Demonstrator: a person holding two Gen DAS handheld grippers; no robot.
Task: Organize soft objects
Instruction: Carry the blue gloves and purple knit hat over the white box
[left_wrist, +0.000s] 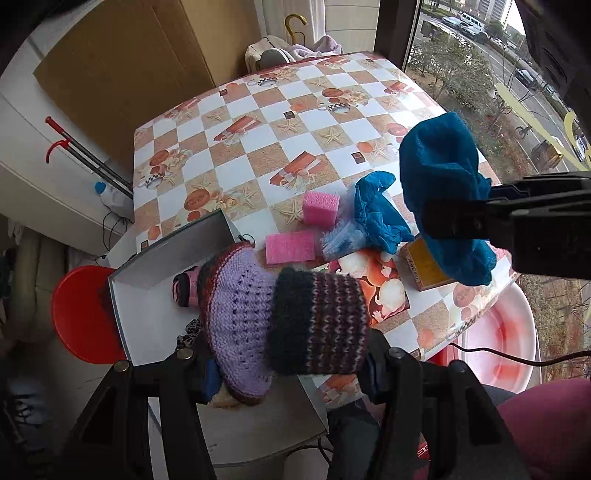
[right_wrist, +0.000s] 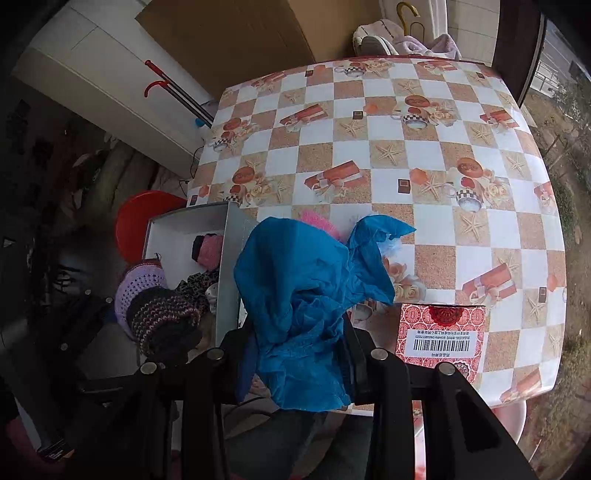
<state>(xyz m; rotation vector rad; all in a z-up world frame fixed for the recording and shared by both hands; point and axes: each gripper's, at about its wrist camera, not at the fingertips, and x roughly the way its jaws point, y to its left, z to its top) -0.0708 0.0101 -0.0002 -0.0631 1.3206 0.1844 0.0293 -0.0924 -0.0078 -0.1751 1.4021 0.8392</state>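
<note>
- Clamping a knit hat (left_wrist: 295, 321), the left gripper (left_wrist: 288, 373) holds it over the grey box (left_wrist: 147, 317) at the table's (left_wrist: 258, 122) near-left edge.
- Right gripper (right_wrist: 295, 354) is closed on a blue cloth (right_wrist: 295, 295), raised above the table.
- Pink sponges (left_wrist: 320, 208) and a red carton (right_wrist: 441, 339) lie nearby.

Left claw (left_wrist: 284, 363): black two-finger frame at near edge of its own view, fingers closed on knitted purple-and-striped garment (left_wrist: 280, 317), gripping it from both sides. Right claw (right_wrist: 299, 354): black frame at near edge of its own view, fingers clamped on blue cloth (right_wrist: 295, 302), cloth bunched between them. In left wrist view, right claw (left_wrist: 461, 221) enters from right, pointing left, holding blue cloth raised above desk (left_wrist: 258, 122).
</note>
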